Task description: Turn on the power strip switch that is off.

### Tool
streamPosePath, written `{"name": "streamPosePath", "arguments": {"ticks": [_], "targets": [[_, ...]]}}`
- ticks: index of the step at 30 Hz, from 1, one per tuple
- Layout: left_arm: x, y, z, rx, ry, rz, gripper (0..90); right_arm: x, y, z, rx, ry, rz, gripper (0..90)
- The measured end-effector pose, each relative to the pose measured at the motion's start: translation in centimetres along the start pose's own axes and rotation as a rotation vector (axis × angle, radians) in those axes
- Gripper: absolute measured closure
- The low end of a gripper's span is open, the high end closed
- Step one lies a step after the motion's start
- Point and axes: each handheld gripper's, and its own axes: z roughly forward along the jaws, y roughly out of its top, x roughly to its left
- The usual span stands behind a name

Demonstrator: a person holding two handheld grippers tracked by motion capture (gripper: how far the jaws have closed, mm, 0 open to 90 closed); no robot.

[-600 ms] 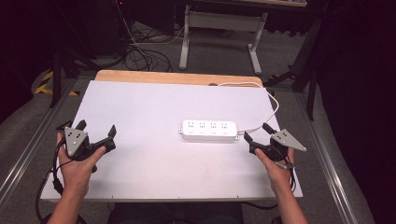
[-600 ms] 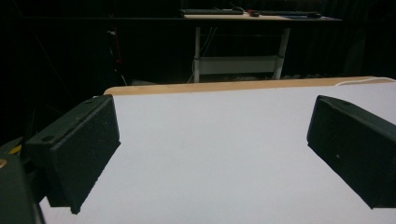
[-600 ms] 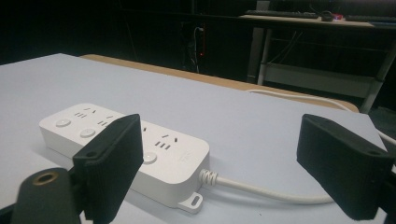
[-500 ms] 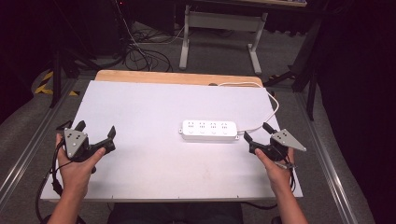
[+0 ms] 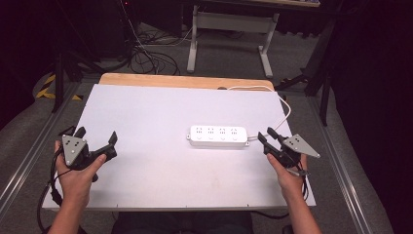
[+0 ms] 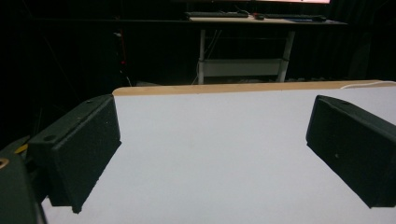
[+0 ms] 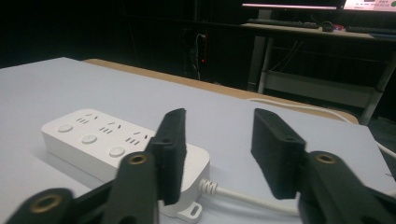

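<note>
A white power strip (image 5: 218,136) with several sockets lies flat right of the table's middle, its white cable (image 5: 285,109) looping off toward the far right corner. My right gripper (image 5: 265,134) hovers just off the strip's right end, open, nothing between its jaws. In the right gripper view the strip (image 7: 93,135) lies behind the left jaw, and the cable (image 7: 252,198) leaves its end below the gap of the gripper (image 7: 218,140). My left gripper (image 5: 96,135) is held at the table's left side, open wide. In the left gripper view that gripper (image 6: 212,144) faces bare white surface.
The white tabletop (image 5: 146,112) has a wooden strip (image 5: 185,81) along its far edge and metal rails (image 5: 29,156) at both sides. Beyond the table stand a desk frame (image 5: 229,22) and tangled floor cables (image 5: 146,53) against a dark background.
</note>
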Motion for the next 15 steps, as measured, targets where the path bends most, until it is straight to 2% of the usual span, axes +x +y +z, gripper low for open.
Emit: {"name": "streamPosePath", "arguments": {"ticks": [1,2,6,11,15], "targets": [[0.01,0.0,0.02,0.002,0.0,0.001,3.6,0.0,0.0,0.0,0.0,0.0,0.0,60.6],[0.02,0.01,0.05,0.002,0.001,0.002,3.6,0.0,-0.03,-0.09,-0.001,0.005,-0.001,65.8],[-0.01,0.01,0.15,0.004,-0.005,0.003,3.6,0.0,-0.02,-0.19,0.002,0.01,0.002,70.9],[-0.13,0.0,0.2,0.003,-0.012,0.005,3.6,-0.06,0.11,-0.5,-0.005,0.01,0.01,81.9],[-0.15,0.01,0.17,0.004,-0.013,0.013,3.8,-0.07,0.3,-0.69,0.009,0.018,0.015,87.6]]}}
